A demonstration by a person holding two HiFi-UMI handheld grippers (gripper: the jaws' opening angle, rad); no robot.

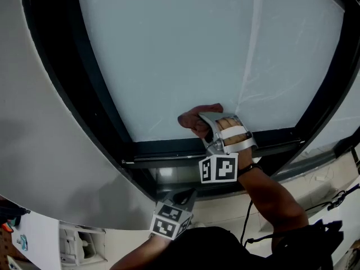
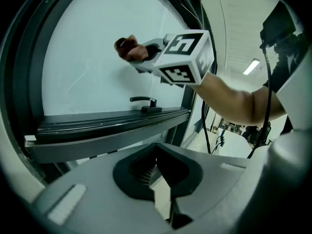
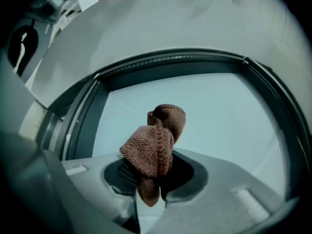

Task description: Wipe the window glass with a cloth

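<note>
Since the pane takes up most of the head view, it is entered first.

1. Window glass (image 1: 185, 55): pale, frosted-looking, upright. Faint streaks show low down; whether they are dirt or reflection cannot be told.
2. Frame (image 1: 95, 106): dark, surrounds the glass, with a grey rail beneath it.
3. Right tongs (image 3: 148, 179): raised to the lower part of the pane, just above the bottom rail. They are clamped on the cloth, with a hand around the grip.
4. Left tongs (image 2: 163, 179): held low, below the rail and well apart from the glass. They are drawn together on nothing and take no part in the wiping.
5. Handle (image 2: 143, 101): dark lever on the bottom rail, below the right tongs.
6. Cloth (image 3: 156, 145): brown knit, bunched into a knob that sticks out past the tips, with a short tail hanging below. It sits at the glass, seemingly pressed to it, though contact cannot be confirmed.

Risks, as judged:
- The wad is small and pinched at one fold, so drag across the pane could work it loose.
- With so little padding ahead of the tips, a steeper angle could put hard plastic on the glass.
- A low stroke could snag the handle or the rail.
- A narrow contact patch may leave strips unwiped.
</note>
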